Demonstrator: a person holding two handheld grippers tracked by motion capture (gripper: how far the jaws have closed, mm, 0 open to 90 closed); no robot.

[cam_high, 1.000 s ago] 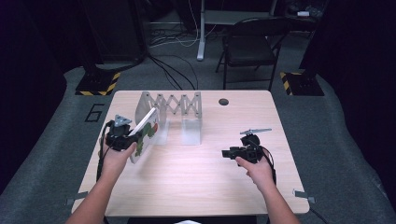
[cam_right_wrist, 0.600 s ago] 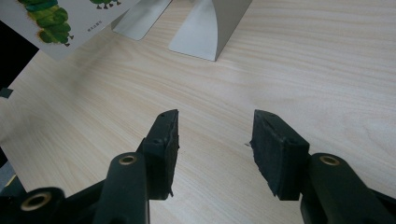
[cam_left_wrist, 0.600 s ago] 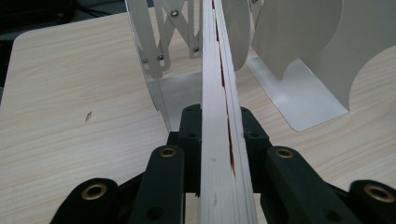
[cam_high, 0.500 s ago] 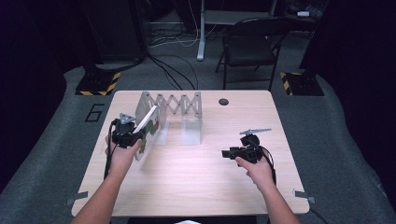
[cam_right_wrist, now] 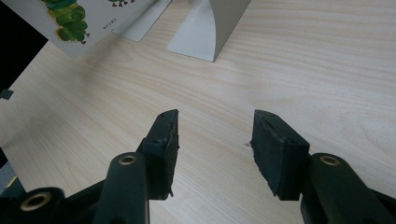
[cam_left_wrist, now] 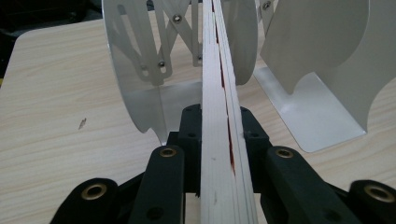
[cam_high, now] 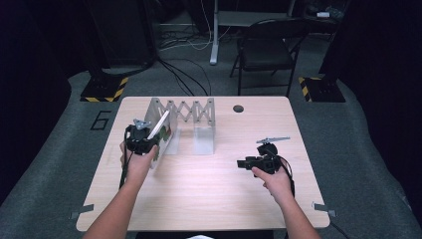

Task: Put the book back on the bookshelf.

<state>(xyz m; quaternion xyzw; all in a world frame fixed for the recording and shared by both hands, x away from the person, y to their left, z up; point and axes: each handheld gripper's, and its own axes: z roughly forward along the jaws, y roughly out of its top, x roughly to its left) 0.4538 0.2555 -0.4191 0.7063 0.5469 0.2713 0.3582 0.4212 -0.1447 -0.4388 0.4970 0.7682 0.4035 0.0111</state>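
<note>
A thin white picture book (cam_high: 158, 125) with a green caterpillar on its cover (cam_right_wrist: 79, 16) is held edge-up and tilted. My left gripper (cam_high: 141, 139) is shut on its lower edge. In the left gripper view the book's page edge (cam_left_wrist: 219, 93) runs straight up between the jaws (cam_left_wrist: 219, 116), pointing into the silver accordion book rack (cam_high: 191, 117), between two of its dividers (cam_left_wrist: 135, 70). My right gripper (cam_high: 244, 163) stands open above the bare table at the right, nothing between its fingers (cam_right_wrist: 215, 130). One rack divider (cam_right_wrist: 212, 28) lies ahead of it.
The wooden table (cam_high: 209, 199) has a black round grommet (cam_high: 238, 108) near its far edge. A folding chair (cam_high: 268, 50) stands beyond the table, and cables and striped yellow-black bases (cam_high: 104, 89) lie on the floor.
My left gripper has carried the book a little to the right, closer to the rack. The right gripper has stayed where it was, open.
</note>
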